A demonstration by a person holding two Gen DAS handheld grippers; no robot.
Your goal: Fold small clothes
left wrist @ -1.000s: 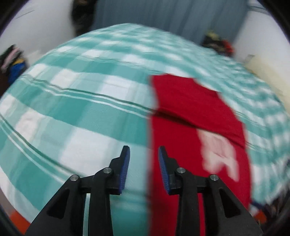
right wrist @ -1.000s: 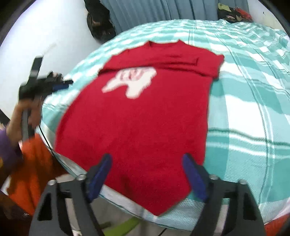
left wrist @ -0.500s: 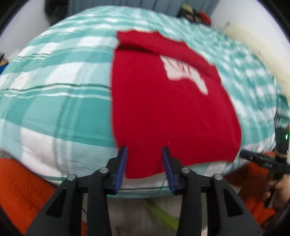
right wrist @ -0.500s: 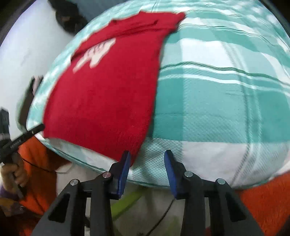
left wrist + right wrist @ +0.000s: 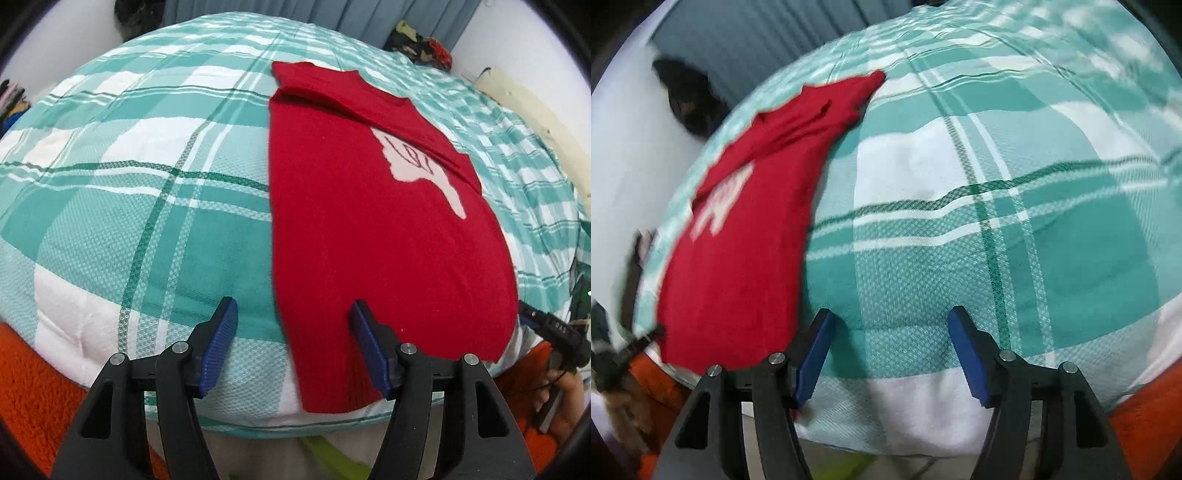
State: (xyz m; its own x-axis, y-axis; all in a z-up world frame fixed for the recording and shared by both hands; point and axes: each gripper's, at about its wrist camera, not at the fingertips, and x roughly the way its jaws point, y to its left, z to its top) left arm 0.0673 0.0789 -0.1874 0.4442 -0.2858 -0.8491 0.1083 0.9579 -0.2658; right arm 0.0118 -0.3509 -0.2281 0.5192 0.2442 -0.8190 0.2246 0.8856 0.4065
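Knitwear is the job here: a small red knitted sweater with a white motif on the chest (image 5: 369,221) lies flat on the teal-and-white checked bedspread (image 5: 147,192), sleeves already turned in across the top. From the left wrist view its long axis runs away from the near bed edge, hem nearest, neckline farthest. The left gripper with blue-padded fingers (image 5: 293,343) hangs wide open over the hem's left corner, holding nothing; one finger sits over bare bedspread, the other over red knit, so the sweater's side edge runs between them. The other tool's black tip (image 5: 550,326) shows beyond the hem's right corner.

From the right wrist view, which is smeared with motion, the sweater (image 5: 738,258) lies off to the left of the right gripper (image 5: 890,350), whose jaws are likewise spread wide and empty, over checked bedspread (image 5: 1015,240) just beside the hem's right corner. I judge the left gripper better placed; the right needs a slight sideways shift before both pinch the hem and carry it towards the neckline.
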